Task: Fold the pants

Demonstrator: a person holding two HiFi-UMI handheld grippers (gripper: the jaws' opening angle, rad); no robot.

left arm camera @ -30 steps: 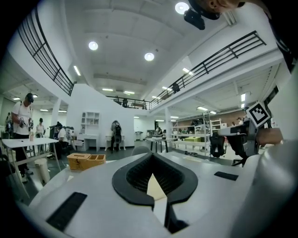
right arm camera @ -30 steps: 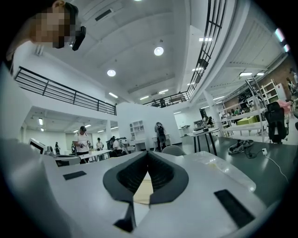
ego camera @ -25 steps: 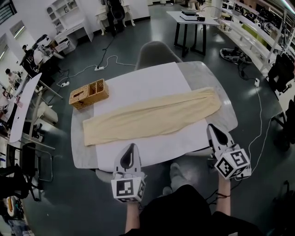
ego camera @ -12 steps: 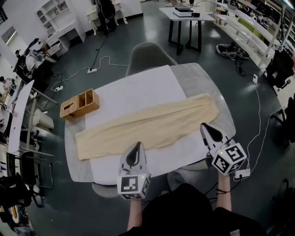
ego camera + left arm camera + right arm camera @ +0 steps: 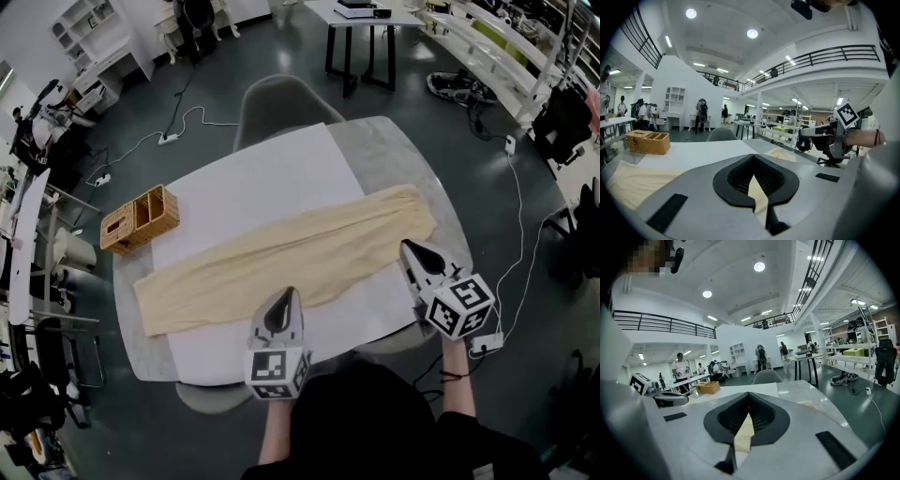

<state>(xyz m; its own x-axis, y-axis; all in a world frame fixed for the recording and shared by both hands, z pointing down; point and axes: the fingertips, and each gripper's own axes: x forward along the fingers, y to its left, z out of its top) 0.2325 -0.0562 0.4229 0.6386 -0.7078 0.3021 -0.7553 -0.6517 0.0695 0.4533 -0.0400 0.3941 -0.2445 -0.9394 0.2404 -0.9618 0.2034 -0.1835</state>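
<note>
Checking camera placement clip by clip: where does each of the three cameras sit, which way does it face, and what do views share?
Head view: on the person's head, facing steeply down at the table and pants; shows left gripper, right gripper, forearms.
Left gripper view: rides the left gripper, facing almost level across the table; own shut jaws in front, right gripper at right.
Right gripper view: rides the right gripper, similarly level; own shut jaws, left gripper at left.
Shared: all three show the wicker basket and pants.

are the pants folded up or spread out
Spread out: the pants lie full length across the table, no end turned over.
</note>
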